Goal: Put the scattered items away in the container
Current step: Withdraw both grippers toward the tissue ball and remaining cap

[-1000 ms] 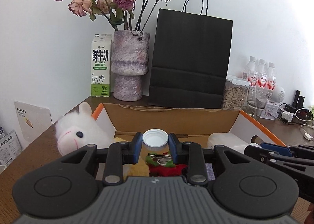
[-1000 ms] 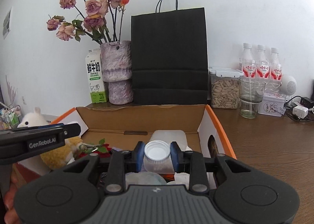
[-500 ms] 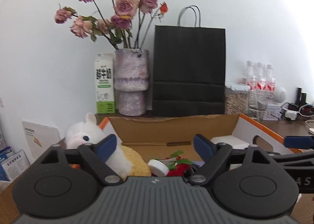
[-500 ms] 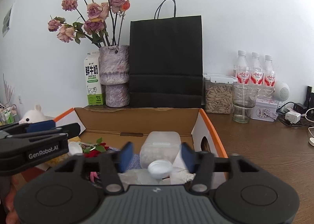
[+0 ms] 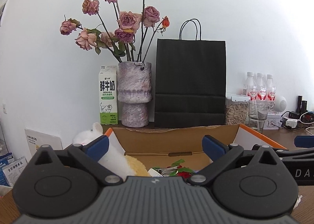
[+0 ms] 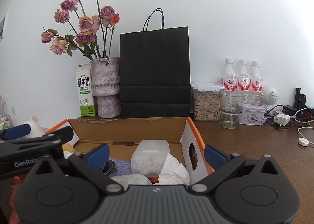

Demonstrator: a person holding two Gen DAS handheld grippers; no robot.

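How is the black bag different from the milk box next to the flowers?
The black paper bag is much taller and wider than the milk carton. The bag is plain black with two thin loop handles; the carton is white and green with writing and a little cow on it. The bag stands right of the vase, the carton left. Both stand upright against the wall.

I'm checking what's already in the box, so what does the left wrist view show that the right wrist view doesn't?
Only the left wrist view: red flower with green leaves, and a yellow plush.

Only the right wrist view: a frosted plastic tub, crumpled tissue, purple cloth.

Both: the cardboard box, black paper bag, milk carton, vase.
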